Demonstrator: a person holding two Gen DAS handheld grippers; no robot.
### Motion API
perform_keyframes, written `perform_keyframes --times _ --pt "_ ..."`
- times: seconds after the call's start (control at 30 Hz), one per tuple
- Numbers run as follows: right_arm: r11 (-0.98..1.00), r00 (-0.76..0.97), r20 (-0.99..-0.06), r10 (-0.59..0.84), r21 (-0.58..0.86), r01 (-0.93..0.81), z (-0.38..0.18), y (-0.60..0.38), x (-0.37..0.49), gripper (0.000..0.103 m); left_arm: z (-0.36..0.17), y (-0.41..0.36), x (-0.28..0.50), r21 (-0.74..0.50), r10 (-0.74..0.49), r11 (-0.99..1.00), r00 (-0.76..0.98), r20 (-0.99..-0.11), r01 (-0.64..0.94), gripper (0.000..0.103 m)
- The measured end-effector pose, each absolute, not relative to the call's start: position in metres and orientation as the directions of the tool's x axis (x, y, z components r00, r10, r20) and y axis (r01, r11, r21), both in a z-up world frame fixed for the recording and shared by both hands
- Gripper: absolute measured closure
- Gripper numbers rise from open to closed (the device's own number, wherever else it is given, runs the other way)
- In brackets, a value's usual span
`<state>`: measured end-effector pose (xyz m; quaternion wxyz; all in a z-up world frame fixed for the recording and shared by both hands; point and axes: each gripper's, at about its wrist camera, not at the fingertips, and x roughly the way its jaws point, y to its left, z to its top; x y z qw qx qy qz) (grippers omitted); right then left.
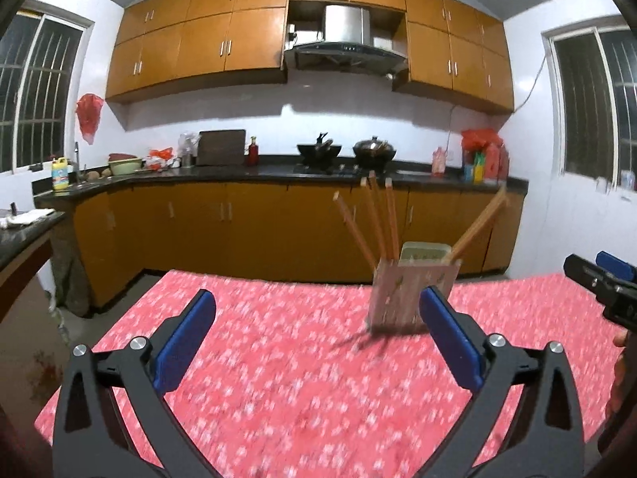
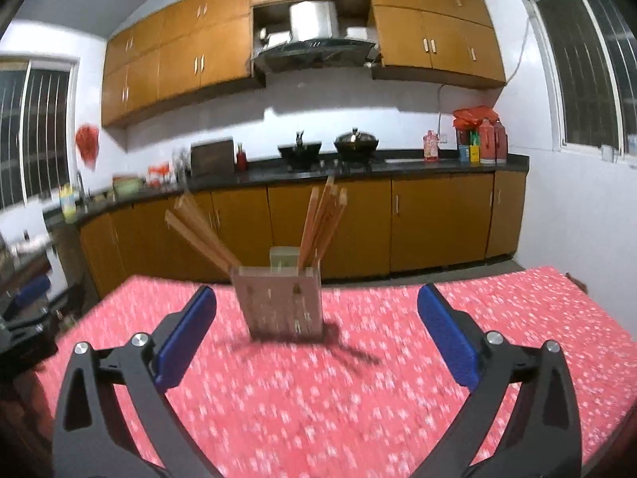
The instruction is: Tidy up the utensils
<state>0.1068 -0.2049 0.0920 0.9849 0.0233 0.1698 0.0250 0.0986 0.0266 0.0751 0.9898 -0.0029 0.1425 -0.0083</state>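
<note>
Left hand-held gripper [image 1: 318,310] has its jaws spread wide with nothing between the blue pads [image 1: 187,342]; it points slightly downward over the red floral cloth [image 1: 278,378] covering the counter. Right hand-held gripper [image 2: 316,306] is the same: jaws spread, empty, tilted a little down toward the cloth. In the left wrist view the right unit shows at the right edge, well apart from the holder. The utensil holder [image 2: 278,302], a pale boxy container, stands upright on the cloth ahead of both grippers, touching neither. Wooden chopsticks [image 2: 322,223] stand in it with their long axes near vertical, tips down and blunt ends up; one bunch leans up-left [image 2: 199,231] in the right wrist view, which is up-right [image 1: 477,227] in the left wrist view. Marks on the holder's face are too blurred to read. Behind: kitchen worktop [image 1: 258,173], two woks [image 1: 374,149], range hood [image 1: 346,51], yellow bottle [image 1: 60,175] with an unreadable label.
</note>
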Motion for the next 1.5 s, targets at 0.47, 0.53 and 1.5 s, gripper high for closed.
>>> perform_keyframes --times 0.47,0.53,1.5 --pt "0.998 0.917 -0.398 0.032 0.056 -0.011 0.038 -0.201 0.055 0.004 0.036 0.018 0.052 0.026 -0.009 0.999 0.95 -0.311 0.018 0.002" --pt "0.999 0.917 -0.398 0.032 0.051 -0.013 0.034 -0.199 0.05 0.004 0.032 0.018 0.05 0.016 -0.013 1.0 0.947 -0.32 0.02 0.002" --pt "1.0 0.918 -0.396 0.006 0.015 0.0 0.024 -0.196 0.041 0.004 0.014 0.014 0.038 0.035 0.009 0.999 0.938 -0.348 0.004 0.002"
